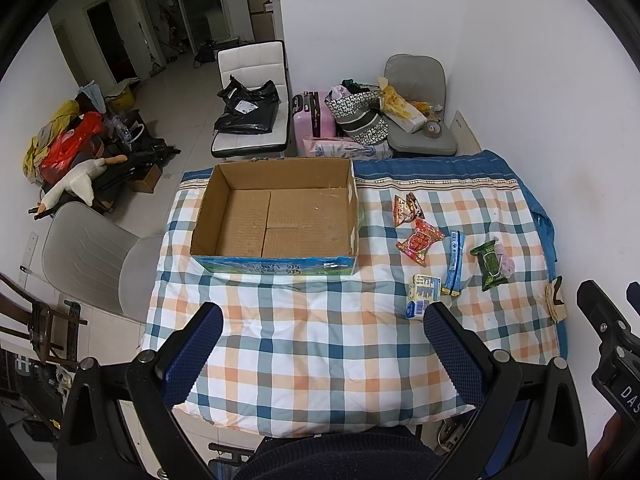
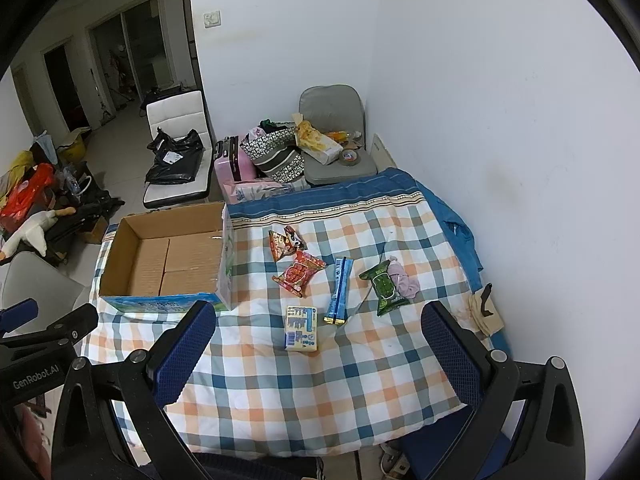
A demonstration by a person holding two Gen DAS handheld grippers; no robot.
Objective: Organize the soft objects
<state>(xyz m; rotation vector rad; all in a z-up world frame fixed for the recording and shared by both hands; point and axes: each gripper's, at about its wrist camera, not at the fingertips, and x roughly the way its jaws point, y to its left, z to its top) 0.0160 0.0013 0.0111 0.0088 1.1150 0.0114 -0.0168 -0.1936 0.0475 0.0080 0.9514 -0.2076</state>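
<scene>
An open cardboard box [image 1: 276, 216] [image 2: 168, 264] stands empty at the far left of the checked blanket [image 1: 320, 340] [image 2: 320, 380]. To its right lie several soft packets: an orange snack bag [image 2: 286, 245], a red packet [image 1: 419, 242] [image 2: 298, 273], a blue stick pack [image 1: 454, 262] [image 2: 339, 291], a green wipes pack [image 1: 491, 264] [image 2: 386, 288] beside a pink cloth [image 2: 404, 282], and a pale tissue pack [image 1: 422, 294] [image 2: 301, 328]. My left gripper [image 1: 322, 320] hangs open over the near blanket. My right gripper [image 2: 318, 318] is open too, just short of the tissue pack.
A white wall [image 2: 500, 120] borders the table's right side. A beige item [image 2: 486, 314] lies at the right edge. Chairs [image 1: 256, 96] [image 1: 420, 104], a pink suitcase [image 1: 314, 114] and bags stand behind the table. A grey chair [image 1: 92, 256] sits at the left.
</scene>
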